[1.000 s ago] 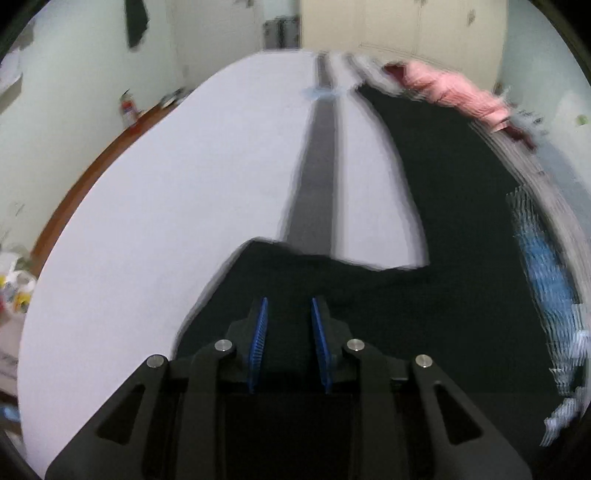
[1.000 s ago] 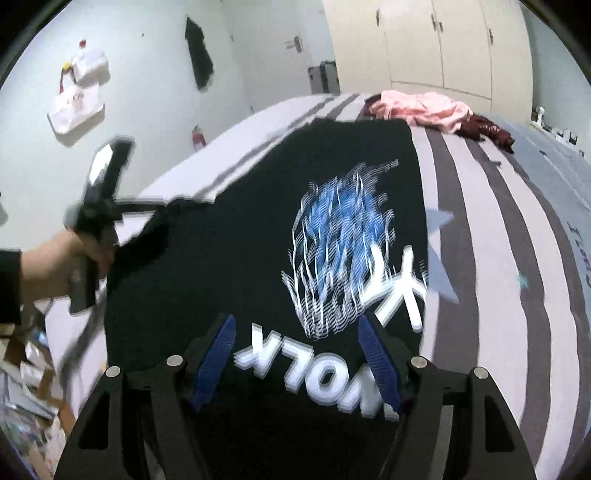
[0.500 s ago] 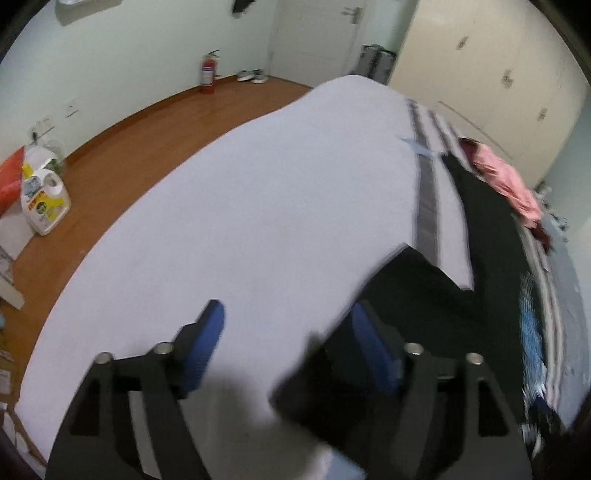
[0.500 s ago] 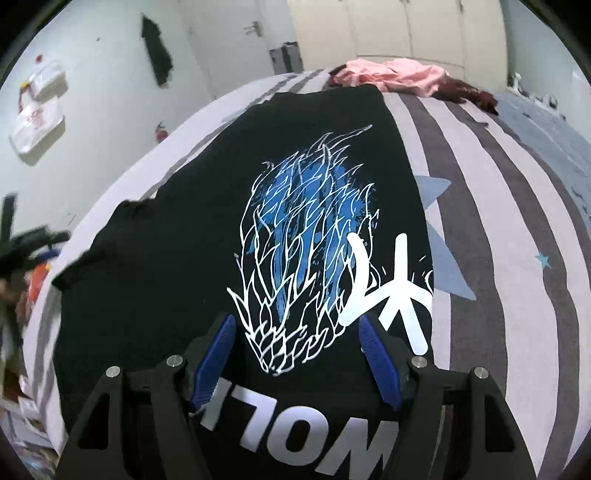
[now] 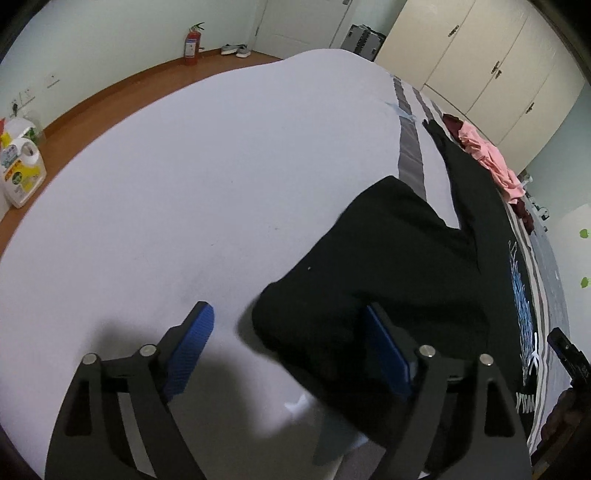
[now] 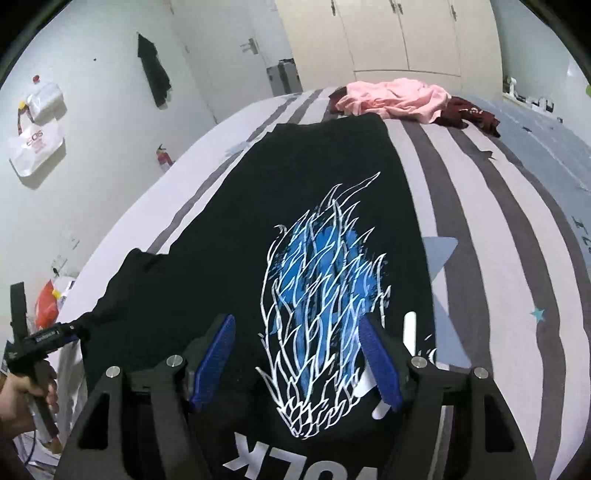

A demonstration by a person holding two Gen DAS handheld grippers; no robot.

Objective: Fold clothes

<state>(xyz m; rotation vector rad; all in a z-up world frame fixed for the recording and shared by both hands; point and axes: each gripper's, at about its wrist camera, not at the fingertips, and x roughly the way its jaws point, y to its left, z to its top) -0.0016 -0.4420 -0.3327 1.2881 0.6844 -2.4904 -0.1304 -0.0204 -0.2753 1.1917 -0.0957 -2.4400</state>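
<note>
A black T-shirt (image 6: 325,184) with a blue-and-white flame print (image 6: 325,295) lies flat on the striped bed (image 6: 517,229). Above its printed chest hovers my right gripper (image 6: 295,319), open, with the cloth flat beneath and untouched by the pads. The shirt's left sleeve (image 5: 373,266) rests spread on the white part of the bed (image 5: 184,166). My left gripper (image 5: 288,310) is over the sleeve's edge, its jaws opening. The cloth lies near the right pad (image 5: 384,354), and neither pad presses on it. In the right wrist view, a hand holds the left gripper (image 6: 70,329) at the sleeve's tip.
A pink garment (image 6: 395,98) and a dark red one (image 6: 469,114) lie heaped at the bed's far end. Beyond the bed's left edge is wooden floor (image 5: 110,92) with a detergent jug (image 5: 20,173) and a fire extinguisher (image 5: 192,42). Wardrobes (image 6: 388,33) line the back wall.
The left gripper, which was nearly shut on the sleeve, has opened wide and swung left, and the sleeve now lies on the bed. The right gripper has moved forward over the print.
</note>
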